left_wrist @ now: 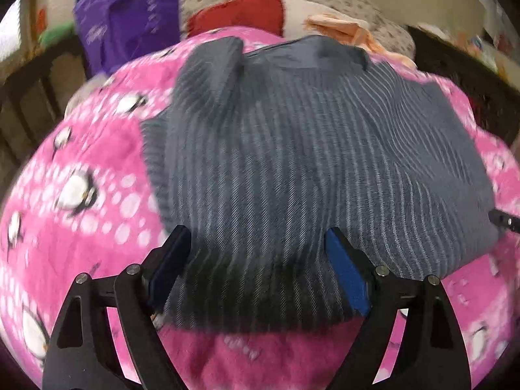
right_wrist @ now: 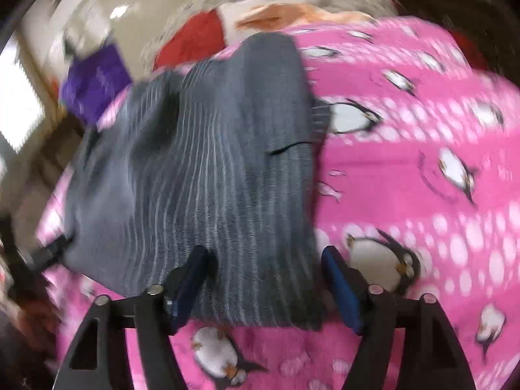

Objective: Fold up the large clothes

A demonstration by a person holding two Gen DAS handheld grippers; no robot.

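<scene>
The grey striped garment (left_wrist: 292, 169) lies spread flat on the pink penguin blanket (left_wrist: 81, 195), its collar end toward the red cloth (left_wrist: 240, 13) at the far side and its near hem toward the cameras. Judging by how it lies, a fold has been laid down and both ends let go, so the next fold is in hand: each pair of tongs needs a fresh hold on the near hem, one toward each corner, to carry it up toward the collar. The left tongs (left_wrist: 260, 273) stand spread wide over the near hem, pads clear of the cloth on both sides, pinching nothing. The right tongs (right_wrist: 265, 279) are parted too, straddling the hem's right corner without pressing it. Both views are blurred.
</scene>
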